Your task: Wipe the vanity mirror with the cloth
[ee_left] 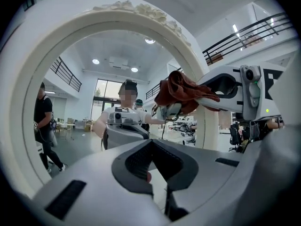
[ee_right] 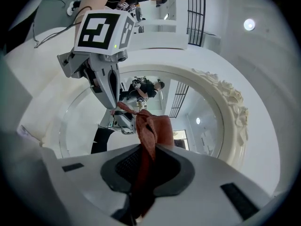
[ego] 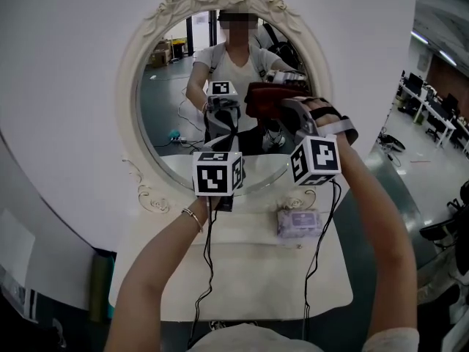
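Observation:
An oval vanity mirror with an ornate white frame [ego: 146, 57] stands on a white table [ego: 249, 277]. My right gripper [ego: 284, 110] is shut on a dark red cloth [ego: 267, 97], which it holds up at the glass in the upper right part of the mirror. In the right gripper view the cloth [ee_right: 149, 131] runs out from between the closed jaws of the right gripper [ee_right: 145, 161]. My left gripper [ego: 222, 127] is raised before the lower middle of the glass, left of the cloth. Its jaws [ee_left: 153, 157] look shut with nothing in them. The left gripper view shows the cloth [ee_left: 181, 91] to its right.
A small packet of wipes [ego: 299, 222] lies on the table below the right gripper. Cables [ego: 210, 262] hang from both grippers over the table's front. Office desks and chairs [ego: 440, 116] stand at the far right. The glass reflects a person and both grippers.

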Demonstrator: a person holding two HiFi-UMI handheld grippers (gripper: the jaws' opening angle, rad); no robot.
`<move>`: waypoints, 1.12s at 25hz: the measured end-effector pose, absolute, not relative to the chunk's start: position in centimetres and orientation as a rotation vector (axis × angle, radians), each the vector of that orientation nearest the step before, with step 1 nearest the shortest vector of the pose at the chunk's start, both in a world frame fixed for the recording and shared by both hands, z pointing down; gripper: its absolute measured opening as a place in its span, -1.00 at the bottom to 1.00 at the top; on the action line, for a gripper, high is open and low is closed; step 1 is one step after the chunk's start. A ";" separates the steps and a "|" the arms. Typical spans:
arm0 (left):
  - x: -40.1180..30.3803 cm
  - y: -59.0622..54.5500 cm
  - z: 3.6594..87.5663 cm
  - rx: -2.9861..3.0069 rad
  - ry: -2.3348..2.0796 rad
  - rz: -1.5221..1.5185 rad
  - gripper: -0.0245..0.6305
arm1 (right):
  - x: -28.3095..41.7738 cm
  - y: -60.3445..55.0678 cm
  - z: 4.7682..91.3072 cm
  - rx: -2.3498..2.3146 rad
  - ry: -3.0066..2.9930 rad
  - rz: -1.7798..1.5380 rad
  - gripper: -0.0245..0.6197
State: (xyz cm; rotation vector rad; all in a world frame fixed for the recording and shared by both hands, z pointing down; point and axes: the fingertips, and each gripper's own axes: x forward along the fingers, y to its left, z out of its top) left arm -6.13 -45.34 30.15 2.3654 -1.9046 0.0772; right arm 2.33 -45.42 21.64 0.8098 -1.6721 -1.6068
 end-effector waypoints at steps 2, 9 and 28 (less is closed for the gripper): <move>-6.1 -45.3 31.3 2.344 -1.893 0.066 -0.92 | 2.4 -45.5 22.5 0.805 -1.685 -1.595 -0.73; -5.4 -44.9 35.4 2.315 -1.867 0.130 -0.92 | 2.8 -45.4 25.3 0.790 -1.736 -1.548 -0.73; -4.3 -43.8 43.9 2.239 -1.794 0.260 -0.92 | 2.8 -45.1 35.7 0.722 -1.865 -1.380 -0.73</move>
